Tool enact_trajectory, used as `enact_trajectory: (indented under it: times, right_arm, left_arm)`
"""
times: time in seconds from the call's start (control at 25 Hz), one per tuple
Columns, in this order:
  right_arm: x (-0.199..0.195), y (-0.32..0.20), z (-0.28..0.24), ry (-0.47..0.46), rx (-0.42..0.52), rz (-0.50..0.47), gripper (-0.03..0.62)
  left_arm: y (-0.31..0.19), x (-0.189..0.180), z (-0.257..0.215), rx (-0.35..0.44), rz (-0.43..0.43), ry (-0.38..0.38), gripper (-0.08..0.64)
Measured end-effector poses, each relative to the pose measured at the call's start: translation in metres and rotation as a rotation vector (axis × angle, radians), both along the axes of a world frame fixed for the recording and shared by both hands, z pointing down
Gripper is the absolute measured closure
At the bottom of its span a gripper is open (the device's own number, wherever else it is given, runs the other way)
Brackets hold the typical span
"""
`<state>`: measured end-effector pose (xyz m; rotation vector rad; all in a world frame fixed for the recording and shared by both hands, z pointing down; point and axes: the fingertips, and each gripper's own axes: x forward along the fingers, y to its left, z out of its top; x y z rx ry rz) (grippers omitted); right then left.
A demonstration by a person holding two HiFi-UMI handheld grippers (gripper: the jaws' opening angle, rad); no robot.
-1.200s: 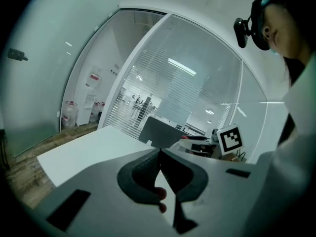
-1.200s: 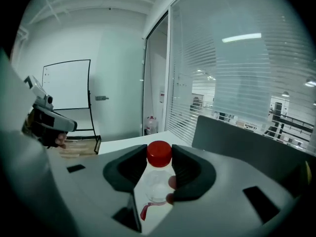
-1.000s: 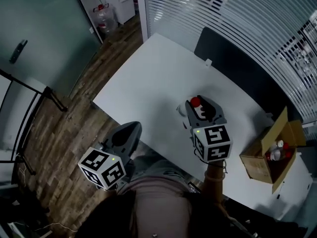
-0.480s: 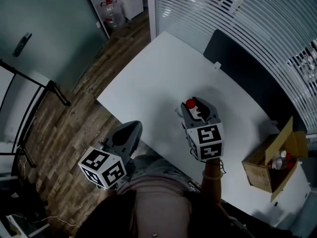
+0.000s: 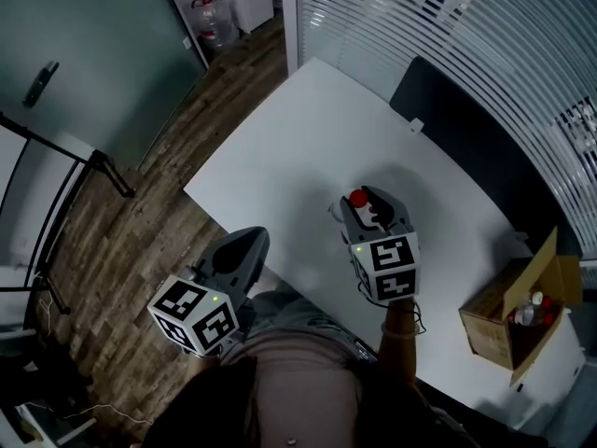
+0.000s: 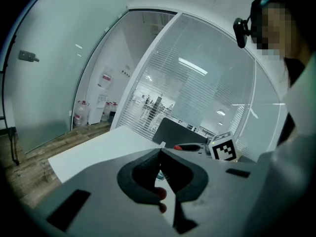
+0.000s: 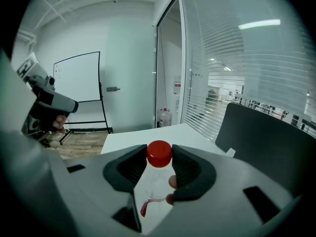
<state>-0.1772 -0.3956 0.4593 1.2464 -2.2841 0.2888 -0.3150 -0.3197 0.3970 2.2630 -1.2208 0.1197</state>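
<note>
**Right tongs on the bottle**

Right tongs (image 7: 159, 158) are clenched on the red-capped bottle (image 7: 156, 181), over the counter (image 5: 298, 147) near its near edge. Left tongs (image 6: 160, 154) are pinched together and empty, off the near-left edge. I'd squeeze evenly and keep it vertical.

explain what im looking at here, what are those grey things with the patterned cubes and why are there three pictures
No robot here: a person holds a grey two-jaw gripper in each hand, and the patterned cubes are part of them. The top-down picture comes from a camera on the person's head. The other two come from cameras on the grippers, looking along their jaws. The right gripper is shut on a red-capped clear bottle above a white table. The left gripper is shut and empty, off the table's edge. A cardboard box sits on the table too.
</note>
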Motion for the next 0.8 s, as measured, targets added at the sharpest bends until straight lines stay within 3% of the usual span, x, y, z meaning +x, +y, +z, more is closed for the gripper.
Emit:
enact_trajectory:
  times: [0.8]
  right_arm:
    - [-0.003,-0.004,0.001,-0.026,-0.018,0.003,0.419]
  left_arm:
    - [-0.015,0.016,0.007,-0.012,0.08,0.016,0.551]
